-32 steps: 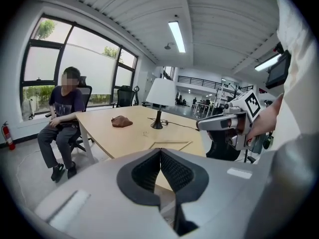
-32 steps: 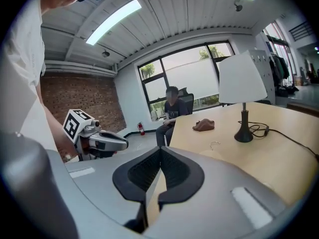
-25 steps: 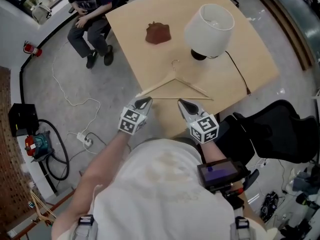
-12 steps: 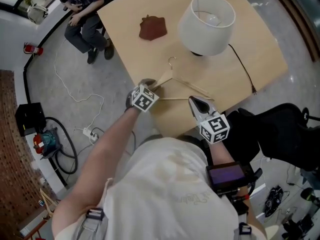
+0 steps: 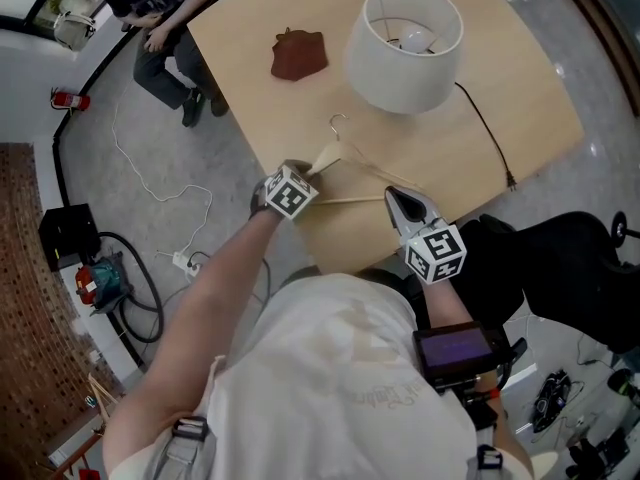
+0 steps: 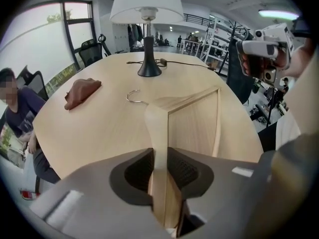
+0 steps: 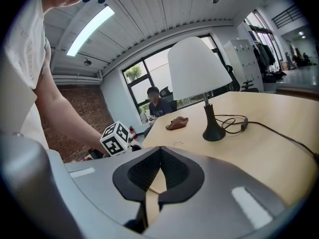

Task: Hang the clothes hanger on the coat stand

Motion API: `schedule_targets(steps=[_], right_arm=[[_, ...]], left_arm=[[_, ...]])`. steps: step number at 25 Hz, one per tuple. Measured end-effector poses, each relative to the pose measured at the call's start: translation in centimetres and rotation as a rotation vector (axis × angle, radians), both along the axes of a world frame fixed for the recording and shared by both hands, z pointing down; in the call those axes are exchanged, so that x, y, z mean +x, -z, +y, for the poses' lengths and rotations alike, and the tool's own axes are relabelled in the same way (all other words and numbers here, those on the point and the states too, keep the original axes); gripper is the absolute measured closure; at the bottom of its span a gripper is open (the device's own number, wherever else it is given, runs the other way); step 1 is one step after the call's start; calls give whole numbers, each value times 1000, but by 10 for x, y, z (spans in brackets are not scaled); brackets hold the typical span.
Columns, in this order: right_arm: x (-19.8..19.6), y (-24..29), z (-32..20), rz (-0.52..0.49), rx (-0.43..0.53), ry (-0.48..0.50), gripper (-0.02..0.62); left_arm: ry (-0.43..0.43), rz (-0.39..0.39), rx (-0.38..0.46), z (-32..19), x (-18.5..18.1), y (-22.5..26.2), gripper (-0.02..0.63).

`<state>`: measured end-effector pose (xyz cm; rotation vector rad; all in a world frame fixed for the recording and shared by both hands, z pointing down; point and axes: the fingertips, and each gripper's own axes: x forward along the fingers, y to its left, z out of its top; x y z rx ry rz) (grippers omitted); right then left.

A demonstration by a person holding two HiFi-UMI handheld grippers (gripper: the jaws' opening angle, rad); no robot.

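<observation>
A pale wooden clothes hanger (image 5: 350, 200) with a metal hook (image 5: 338, 124) lies flat near the front edge of the table (image 5: 500, 88). My left gripper (image 5: 300, 170) is over its left arm. In the left gripper view that wooden arm (image 6: 157, 128) runs between the jaws (image 6: 160, 158), which are closing, and both pads touch it. My right gripper (image 5: 398, 200) hovers by the hanger's right end. In the right gripper view its jaw tips (image 7: 159, 151) meet, and I see nothing held.
A white-shaded lamp (image 5: 403, 43) stands behind the hanger, its black cable (image 5: 485, 133) trailing right. A brown crumpled thing (image 5: 298, 56) lies at the far left. A person (image 5: 160, 18) sits beyond the table corner. A black chair (image 5: 560, 268) stands at my right.
My left gripper has moved forward from the table's front edge onto the hanger's left arm, taking it between the jaws. The hanger has turned a little. The right gripper has barely moved.
</observation>
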<state>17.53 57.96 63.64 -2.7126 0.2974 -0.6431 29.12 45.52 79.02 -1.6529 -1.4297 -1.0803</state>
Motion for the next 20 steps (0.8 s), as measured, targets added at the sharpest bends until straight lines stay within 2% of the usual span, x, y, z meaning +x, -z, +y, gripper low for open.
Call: schedule_targets(steps=[5, 8, 14, 20], right_arm=[[10, 3, -4, 15, 9, 30, 581], [12, 3, -6, 17, 14, 40, 581], [12, 7, -11, 17, 15, 62, 581], [18, 13, -23, 34, -1, 107, 581]], left_arm=[[-18, -14, 93, -5, -1, -2, 518], [6, 33, 94, -10, -1, 5, 520], [40, 265, 34, -22, 0, 49, 520], [-1, 575, -31, -33, 1, 107, 520]])
